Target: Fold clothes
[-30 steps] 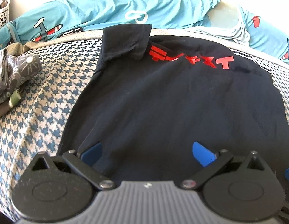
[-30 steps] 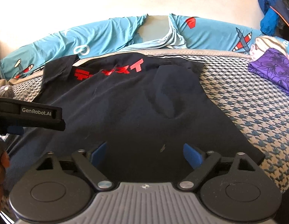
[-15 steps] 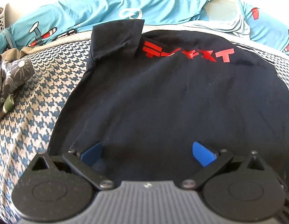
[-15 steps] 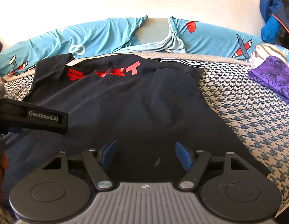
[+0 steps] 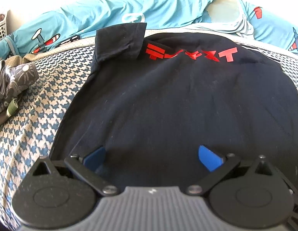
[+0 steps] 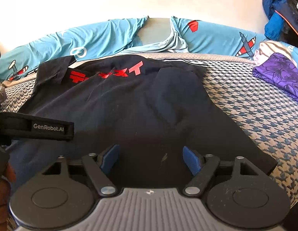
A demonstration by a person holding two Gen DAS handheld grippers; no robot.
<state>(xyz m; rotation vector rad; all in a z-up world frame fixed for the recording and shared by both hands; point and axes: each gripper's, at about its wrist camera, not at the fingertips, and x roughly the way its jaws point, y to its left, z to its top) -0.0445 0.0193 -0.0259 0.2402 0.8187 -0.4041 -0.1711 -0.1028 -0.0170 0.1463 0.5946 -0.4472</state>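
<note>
Soft black T-shirt [image 5: 177, 100], red blocky lettering, is spread mid-frame on houndstooth-woven bed [image 5: 33, 119]; both hand-held grippers [image 5: 151, 154] [image 6: 150, 157] are held wide apart, empty.

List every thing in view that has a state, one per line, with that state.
Black shirt: spread flat on the bed, red print up, not yet folded.
Left sleeve: flipped up toward the blue bedding.
Right sleeve: folded in over the body.
Left tool: open, over the near hem.
Right tool: open, over the near hem.
Purple cloth: folded.
Grey cloth: bunched.
</note>
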